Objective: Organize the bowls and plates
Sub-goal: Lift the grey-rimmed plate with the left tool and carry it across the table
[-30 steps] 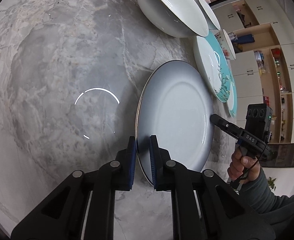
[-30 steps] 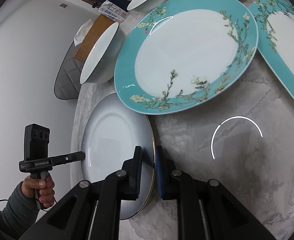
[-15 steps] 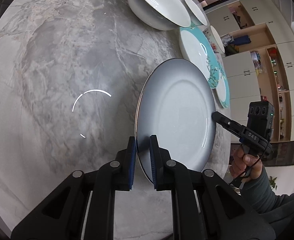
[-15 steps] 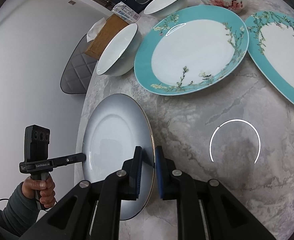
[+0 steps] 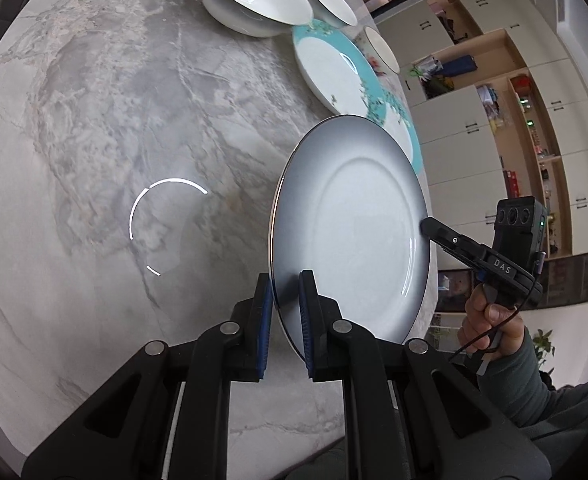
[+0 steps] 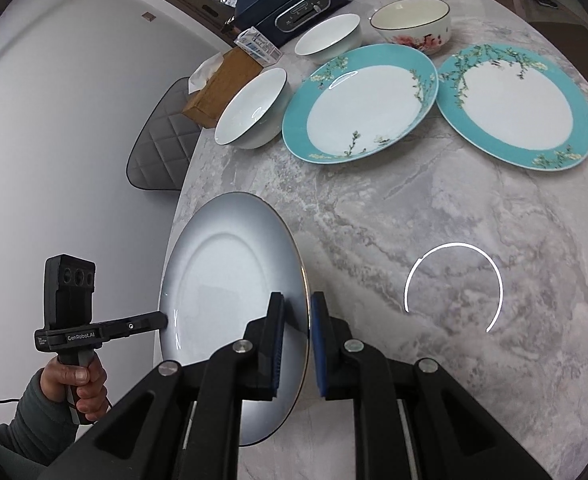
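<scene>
A grey-white plate with a thin dark rim (image 5: 357, 224) (image 6: 230, 292) is held up above the marble table. My left gripper (image 5: 286, 280) is shut on one edge of it. My right gripper (image 6: 297, 304) is shut on the opposite edge. Each gripper also shows in the other's view, the right one (image 5: 429, 225) and the left one (image 6: 162, 322). Two teal floral plates (image 6: 357, 104) (image 6: 517, 108) lie flat on the table beyond. A large white bowl (image 6: 250, 110), a small white bowl (image 6: 327, 38) and a floral bowl (image 6: 411, 26) stand behind them.
A wooden tissue box (image 6: 224, 80) and a dark appliance (image 6: 294, 4) sit at the table's far edge. A grey quilted chair (image 6: 158, 148) stands beside the table. Cabinets and shelves (image 5: 493, 120) line the room. Bare marble (image 6: 453, 264) spreads to the right.
Both grippers have lifted the grey-white plate higher and pulled back from the table. The teal plates and bowls now look smaller and farther away.
</scene>
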